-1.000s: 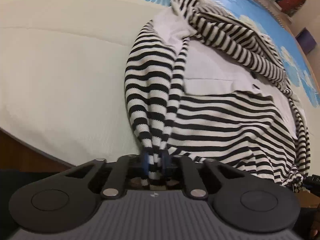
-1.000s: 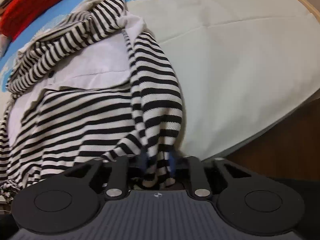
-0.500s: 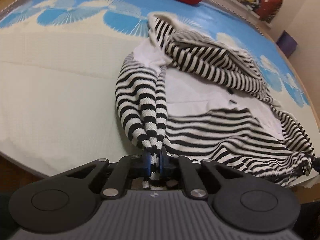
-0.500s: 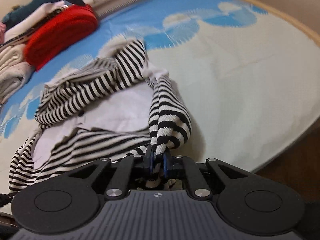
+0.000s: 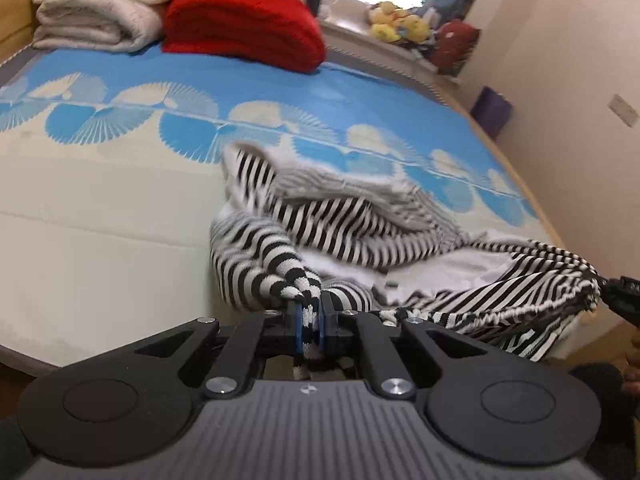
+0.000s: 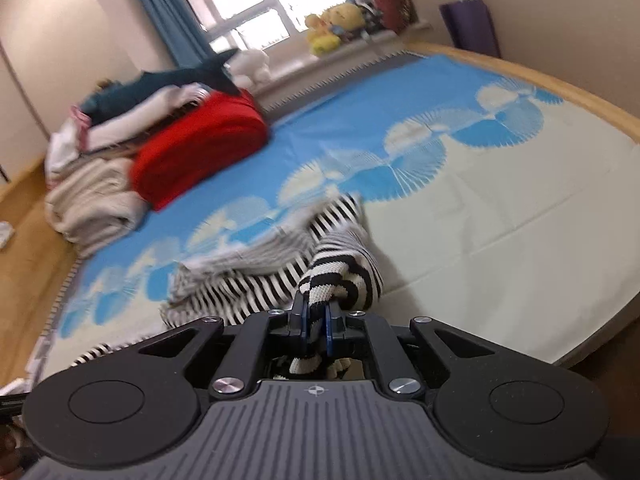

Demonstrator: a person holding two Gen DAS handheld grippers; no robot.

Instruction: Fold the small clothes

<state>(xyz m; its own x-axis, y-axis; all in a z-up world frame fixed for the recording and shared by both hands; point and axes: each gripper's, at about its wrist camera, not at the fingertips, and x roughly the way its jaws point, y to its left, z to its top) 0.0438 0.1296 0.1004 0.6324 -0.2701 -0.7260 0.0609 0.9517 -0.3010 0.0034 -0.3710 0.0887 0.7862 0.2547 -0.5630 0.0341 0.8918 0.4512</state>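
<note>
I'm gripping the black-and-white striped top (image 5: 360, 232) with both tongs clamped tight: left tongs (image 5: 310, 316) pinching one bunched edge, right tongs (image 6: 316, 316) another. It's lying rumpled on the bed (image 5: 100, 240), white panel showing, partly blurred. I'm reading no writing.

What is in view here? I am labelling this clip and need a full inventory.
Striped knit garment: one, black and white, crumpled on the near part of the bed, an end held in each gripper.
Bed cover: one, cream with blue fan pattern, spread over the bed.
Red folded blanket: one, red, far end of the bed.
Cream folded blankets: a stack, cream, beside the red one.
Plush toys: several, yellow, on the window sill.
Shark plush: one, dark teal, atop the far pile.
Left gripper: shut on the garment.
Right gripper: shut on the garment.
</note>
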